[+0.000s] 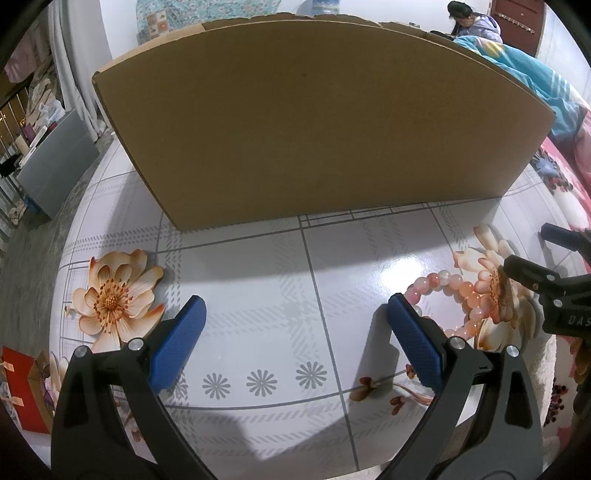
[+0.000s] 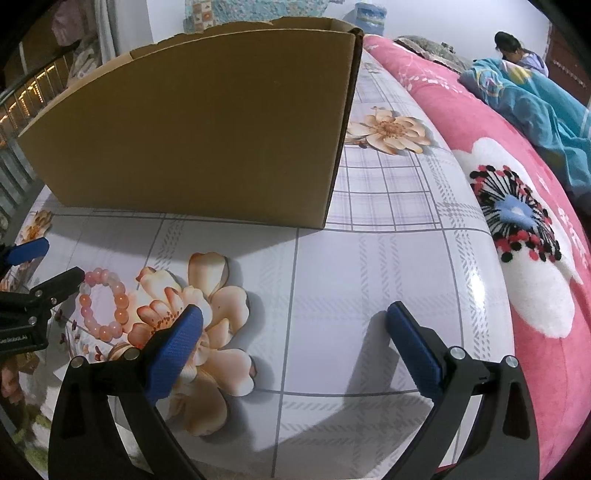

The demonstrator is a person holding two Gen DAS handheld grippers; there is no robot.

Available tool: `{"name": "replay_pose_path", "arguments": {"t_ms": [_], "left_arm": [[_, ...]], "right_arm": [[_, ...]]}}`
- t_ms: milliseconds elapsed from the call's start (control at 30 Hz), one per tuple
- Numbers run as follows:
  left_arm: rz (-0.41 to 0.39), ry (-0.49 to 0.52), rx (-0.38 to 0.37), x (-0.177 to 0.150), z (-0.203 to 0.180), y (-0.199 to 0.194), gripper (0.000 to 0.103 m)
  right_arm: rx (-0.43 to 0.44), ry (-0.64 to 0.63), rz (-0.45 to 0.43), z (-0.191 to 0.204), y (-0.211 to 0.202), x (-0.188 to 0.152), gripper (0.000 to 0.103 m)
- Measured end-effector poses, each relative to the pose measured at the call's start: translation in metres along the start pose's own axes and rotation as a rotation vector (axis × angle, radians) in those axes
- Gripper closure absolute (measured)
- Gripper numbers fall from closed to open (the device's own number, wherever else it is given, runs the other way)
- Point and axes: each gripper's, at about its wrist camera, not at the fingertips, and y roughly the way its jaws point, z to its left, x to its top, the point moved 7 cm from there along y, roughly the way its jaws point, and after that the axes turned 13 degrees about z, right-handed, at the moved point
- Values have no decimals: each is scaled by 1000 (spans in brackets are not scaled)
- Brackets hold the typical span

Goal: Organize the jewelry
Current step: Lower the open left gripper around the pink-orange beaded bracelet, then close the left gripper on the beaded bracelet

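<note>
1. Where the left wrist view looks forward, the left gripper is seen with its blue fingers spread wide and nothing between them, just above the table.
2. A bracelet of pink and orange beads is seen lying flat on the table, to the right of that gripper, partly hidden behind its right finger; whether they touch cannot be told.
3. A box of brown cardboard is set on the far part of the table, its plain wall filling the middle of the view.
4. At the right edge, part of the right gripper is seen, near the bracelet's right side.
5. A person is seated far off at the upper right.
6. In the right wrist view, the right gripper is shown with fingers likewise spread and empty above the table.
7. The bracelet is found to the near left, lying beside a printed flower, apart from the right gripper's left finger.
8. The left gripper is seen at the left edge, its black finger tip just beside the bracelet's far-left beads.
9. The box stands far left; a pink blanket is spread along the table's right side.
</note>
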Motion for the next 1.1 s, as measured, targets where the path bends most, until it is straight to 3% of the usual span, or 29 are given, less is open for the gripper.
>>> {"name": "replay_pose_path", "arguments": {"t_ms": [267, 367, 500, 567, 667, 833, 1033, 1100], "left_arm": [[-20, 29, -12, 1, 1, 0, 8], [-30, 28, -24, 2, 6, 0, 8], [-98, -17, -147, 7, 14, -15, 8], [-136, 6, -179, 9, 11, -24, 9], [-173, 70, -227, 10, -1, -35, 27], [-157, 167, -308, 5, -30, -36, 57], [-124, 255, -310, 7, -54, -24, 77], [-112, 274, -302, 8, -59, -20, 79]], "right_arm": [[2, -16, -42, 4, -10, -2, 7], [81, -18, -124, 14, -30, 0, 12], [154, -76, -162, 31, -43, -2, 23], [235, -105, -156, 43, -44, -4, 29], [316, -126, -135, 56, -42, -7, 43], [390, -156, -87, 72, -31, -11, 65], [411, -190, -48, 85, -22, -16, 76], [421, -195, -44, 87, -22, -15, 78]]}}
